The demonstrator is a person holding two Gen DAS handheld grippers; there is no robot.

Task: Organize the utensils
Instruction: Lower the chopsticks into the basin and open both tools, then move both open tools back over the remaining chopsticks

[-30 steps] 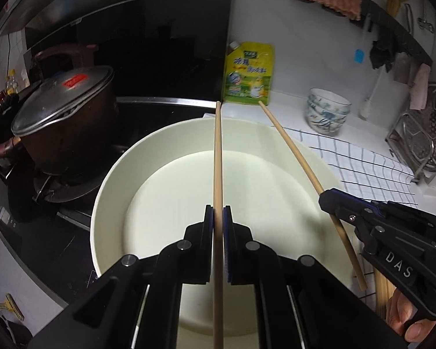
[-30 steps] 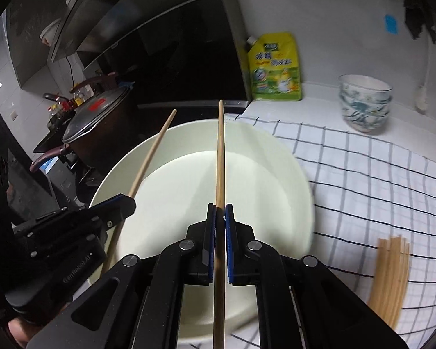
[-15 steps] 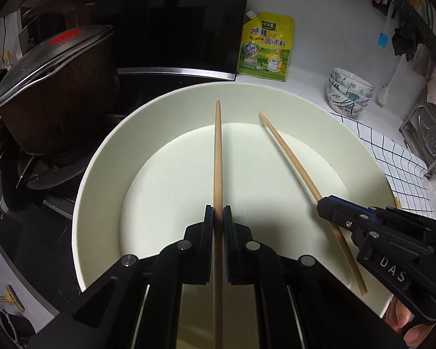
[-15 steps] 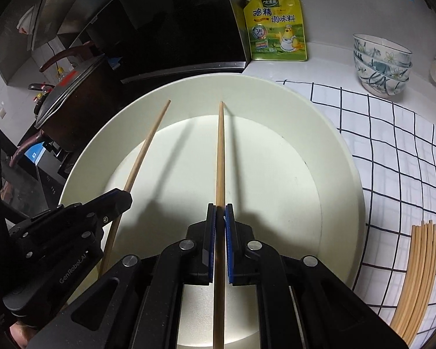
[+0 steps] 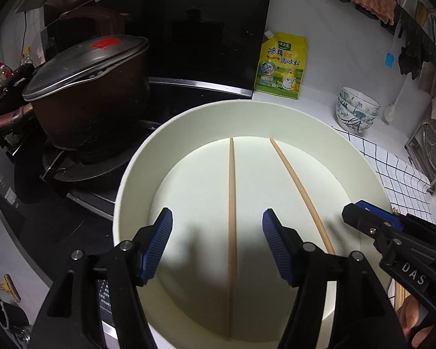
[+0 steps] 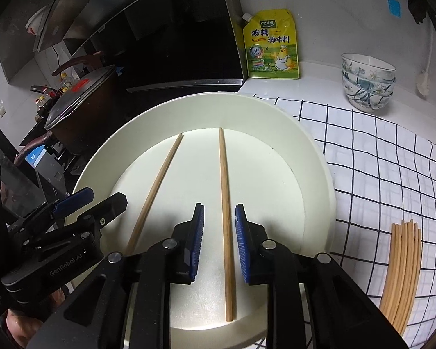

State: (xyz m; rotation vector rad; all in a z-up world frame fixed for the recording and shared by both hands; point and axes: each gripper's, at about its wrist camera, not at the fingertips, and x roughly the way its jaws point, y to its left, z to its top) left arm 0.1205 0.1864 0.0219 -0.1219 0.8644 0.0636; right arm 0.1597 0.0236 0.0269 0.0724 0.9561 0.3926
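A wide white basin [image 5: 130,180] [image 6: 316,157] holds two wooden chopsticks lying on its floor. One chopstick [image 5: 231,218] [image 6: 157,186] lies between the jaws of my left gripper [image 5: 217,212] [image 6: 101,196], which are opening wide and do not touch it. The other chopstick [image 6: 225,203] [image 5: 299,192] lies between the blue pads of my right gripper [image 6: 219,208] [image 5: 357,208]. Those jaws are opening too, with a small gap on each side of the stick. Both grippers hover over the near rim of the basin.
A bundle of several chopsticks [image 6: 401,267] lies on the checked cloth [image 6: 378,174] right of the basin. Stacked patterned bowls [image 6: 367,84] and a yellow seasoning pouch [image 6: 271,46] stand at the back. A lidded pot [image 5: 87,99] sits on the stove at left.
Both grippers were shut on a chopstick each over the basin. They have come down closer to it and let go, and both sticks now lie on its floor.
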